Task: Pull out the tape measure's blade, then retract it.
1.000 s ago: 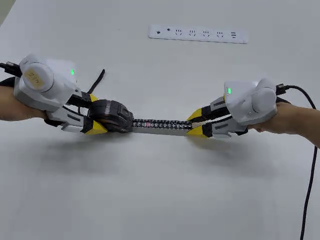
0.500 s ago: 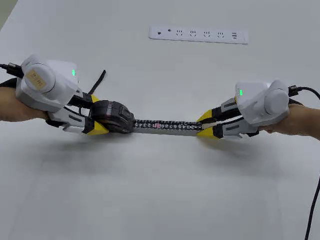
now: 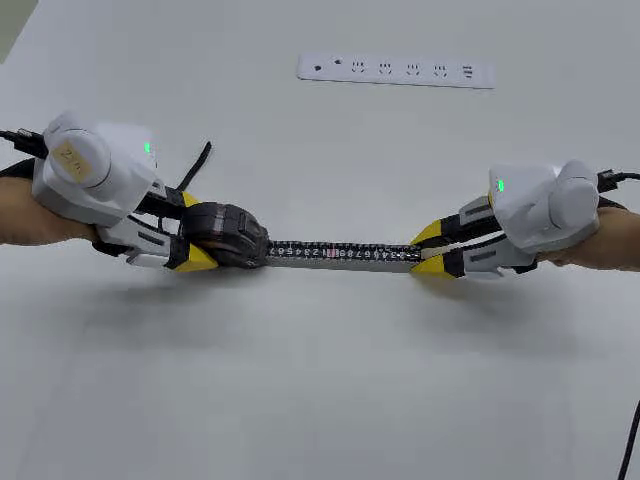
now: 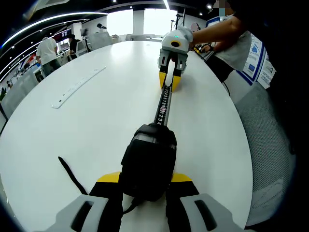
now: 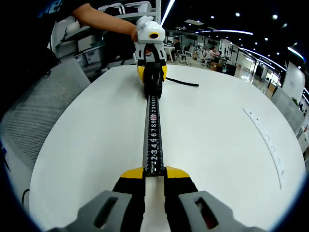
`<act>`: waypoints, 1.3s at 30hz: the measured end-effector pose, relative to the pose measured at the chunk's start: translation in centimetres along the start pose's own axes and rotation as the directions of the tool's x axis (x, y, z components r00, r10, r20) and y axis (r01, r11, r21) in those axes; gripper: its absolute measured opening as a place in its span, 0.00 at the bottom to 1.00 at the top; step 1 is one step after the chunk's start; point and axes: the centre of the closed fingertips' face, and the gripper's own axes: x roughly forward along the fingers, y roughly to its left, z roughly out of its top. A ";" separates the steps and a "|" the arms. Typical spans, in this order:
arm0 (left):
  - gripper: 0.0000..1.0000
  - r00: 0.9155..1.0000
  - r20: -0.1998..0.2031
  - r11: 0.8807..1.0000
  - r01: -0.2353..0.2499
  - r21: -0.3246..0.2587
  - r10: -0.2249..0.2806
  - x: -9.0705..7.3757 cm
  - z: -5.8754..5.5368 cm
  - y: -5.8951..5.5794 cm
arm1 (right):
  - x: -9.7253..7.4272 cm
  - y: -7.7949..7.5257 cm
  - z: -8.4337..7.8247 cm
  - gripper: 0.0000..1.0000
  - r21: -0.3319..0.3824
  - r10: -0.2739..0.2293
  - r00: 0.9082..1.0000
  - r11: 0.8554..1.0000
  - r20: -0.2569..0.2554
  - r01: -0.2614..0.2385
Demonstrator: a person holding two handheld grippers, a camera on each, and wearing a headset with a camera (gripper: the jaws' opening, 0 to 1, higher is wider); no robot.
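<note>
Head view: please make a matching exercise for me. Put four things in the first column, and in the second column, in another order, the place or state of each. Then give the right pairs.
Things
1. tape measure case
2. blade
3. power strip
4. black strap

Places or states
A. lies flat at the far side of the table, touched by nothing
B. pulled out, its end pinched by the right gripper
C. clamped between the jaws of the left gripper
D. trails loose on the table behind the case

Pairs: 1-C, 2-B, 3-A, 4-D

2 hand-held grippers (image 3: 203, 230) (image 3: 428, 250), 1 tape measure (image 3: 228, 234), 1 power strip (image 3: 395, 69)
</note>
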 end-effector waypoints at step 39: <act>0.31 1.000 -0.006 1.000 0.004 -0.012 -0.004 0.0 0.0 0.0 | -3.9 -0.5 -4.0 0.13 0.039 -0.034 0.996 0.999 -0.083 0.037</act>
